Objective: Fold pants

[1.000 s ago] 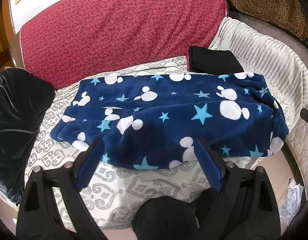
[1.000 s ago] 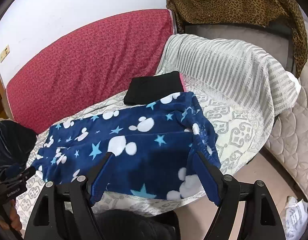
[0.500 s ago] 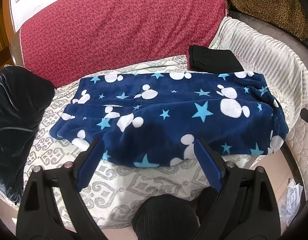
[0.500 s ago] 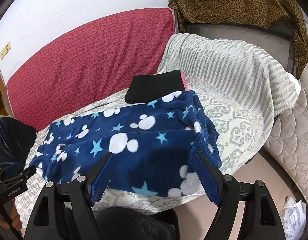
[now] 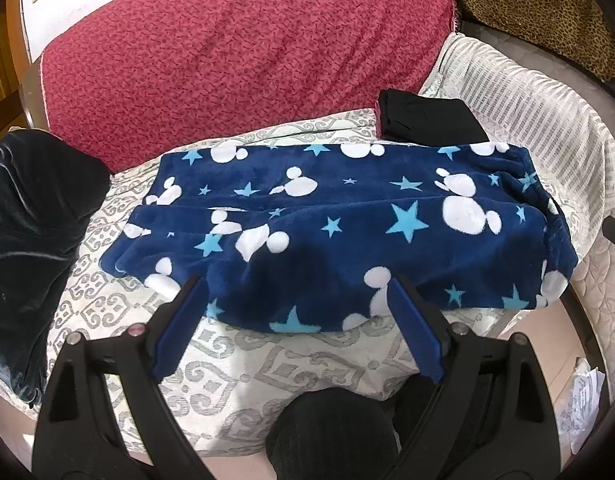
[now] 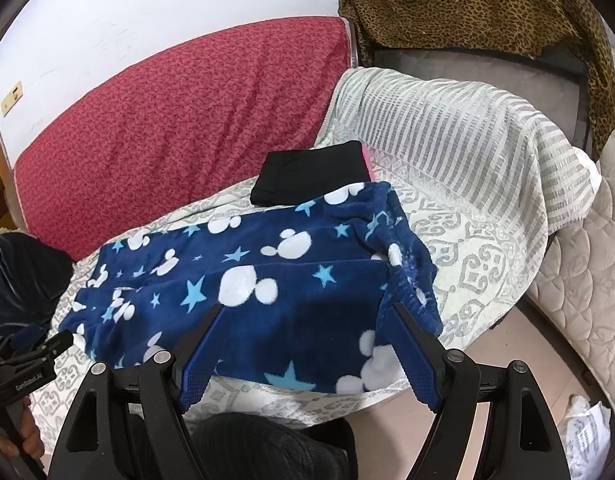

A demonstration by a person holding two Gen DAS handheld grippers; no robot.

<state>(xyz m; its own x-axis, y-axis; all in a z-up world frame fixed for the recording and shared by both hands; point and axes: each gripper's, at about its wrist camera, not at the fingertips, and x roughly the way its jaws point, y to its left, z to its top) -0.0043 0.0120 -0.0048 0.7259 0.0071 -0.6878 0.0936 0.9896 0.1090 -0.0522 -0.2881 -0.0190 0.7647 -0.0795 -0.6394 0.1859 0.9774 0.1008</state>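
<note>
From the left wrist, the left tool (image 5: pixel 295 308) hangs spread wide and empty above the near edge of the navy fleece pants (image 5: pixel 347 232), folded lengthwise on the patterned bedspread (image 5: pixel 267 364). From the right wrist, the right tool (image 6: pixel 307 340) gapes empty over the waistband end, a folded black garment (image 6: pixel 311 172) just behind.

The left gripper (image 5: pixel 297 320) has a matte black plastic frame with triangular cut-outs, round silver screws on its upper arms, and two flat blue fingers (image 5: pixel 178 328). The right gripper (image 6: pixel 307 354) is built the same way, its blue pads (image 6: pixel 197 364) faced with a fine grid texture and its black arms slightly speckled. Below each frame sits a knee (image 5: pixel 331 432) in dark ribbed fabric, and to the left of the right gripper's frame a bare brownish hand (image 6: pixel 29 438) shows beneath a black bracket printed with white lettering.
</note>
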